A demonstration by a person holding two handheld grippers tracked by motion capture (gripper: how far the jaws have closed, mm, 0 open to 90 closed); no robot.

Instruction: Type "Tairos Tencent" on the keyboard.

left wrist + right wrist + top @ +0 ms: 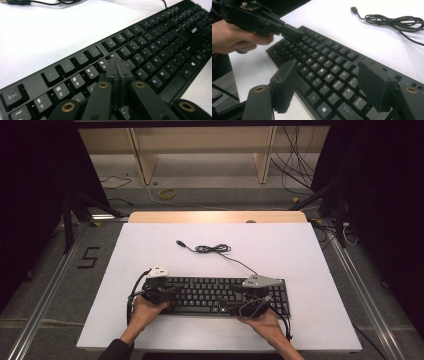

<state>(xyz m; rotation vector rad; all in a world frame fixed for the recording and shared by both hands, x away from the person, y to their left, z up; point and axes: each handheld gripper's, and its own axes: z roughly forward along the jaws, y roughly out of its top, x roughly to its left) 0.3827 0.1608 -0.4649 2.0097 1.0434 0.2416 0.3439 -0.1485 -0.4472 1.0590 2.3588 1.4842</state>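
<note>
High view. A black keyboard (220, 295) lies on the white counter (300, 250), near the person's edge and parallel to it. Its cable (215, 249) runs from the rear right of the keyboard to a loose coil farther back on the counter and ends in a plug (179, 242). The left hand (145, 312) carries the left gripper (167, 292) over the keyboard's left end; the right hand (267, 322) carries the right gripper (247, 307) over the keys toward the right end. Each gripper bears a grey three-cornered plate on top.

Left gripper view. The left gripper (117, 71) is clenched: its two black jaws stand pressed flat against each other with nothing between them. Their tips sit just over the number and upper letter rows of the keyboard (150, 50); whether they touch a key cannot be told. The Esc key (12, 96) lies at lower left, and the cable (45, 2) crosses the top edge.

Right gripper view. The right gripper (329, 86) is released: its jaws stand wide apart above the keyboard (324, 65), holding nothing, with the letter rows and the Shift key (348, 110) in the gap. Farther off, the left hand (234, 37) holds the left gripper (295, 33) with its closed tip over the far end of the keyboard. The coiled cable (392, 21) and its plug (354, 9) lie on the counter (337, 22) beyond.
</note>
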